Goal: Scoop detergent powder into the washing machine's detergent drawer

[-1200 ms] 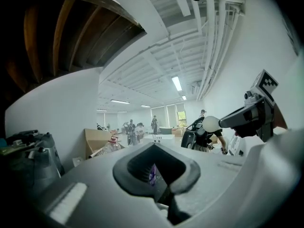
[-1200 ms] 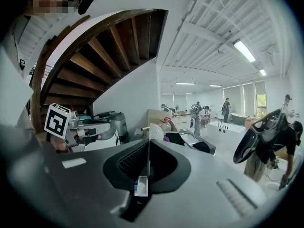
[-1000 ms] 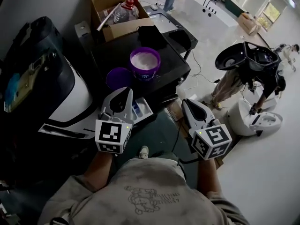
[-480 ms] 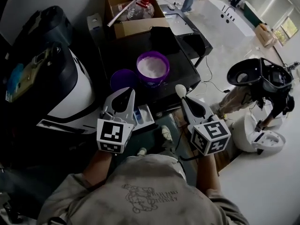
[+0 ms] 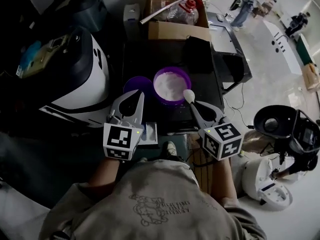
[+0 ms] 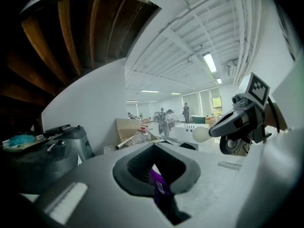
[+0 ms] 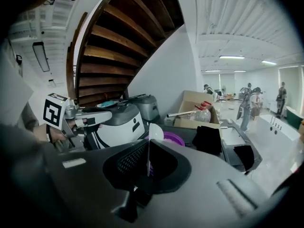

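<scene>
A purple tub [image 5: 171,84] of white detergent powder stands on the black table [image 5: 145,59], its purple lid [image 5: 136,84] lying just left of it. My right gripper [image 5: 194,105] is shut on a white spoon [image 5: 188,96] whose bowl hangs beside the tub's near right rim; the spoon [image 7: 153,133] shows edge-on between the jaws. My left gripper [image 5: 135,98] hangs shut, apparently empty, near the lid and above the white detergent drawer [image 5: 149,133], which is pulled out of the white and black washing machine [image 5: 80,79]. The tub's purple [image 6: 159,186] shows through the left gripper [image 6: 156,151].
A cardboard box [image 5: 175,26] with a plastic bottle sits at the table's far side, with a black object [image 5: 197,54] in front of it. White appliances [image 5: 265,186] and a black round unit [image 5: 272,126] stand on the floor to the right. People stand far off.
The view has swung left. My right gripper has brought the spoon up from below the table to the tub's rim. The left gripper has stayed over the drawer.
</scene>
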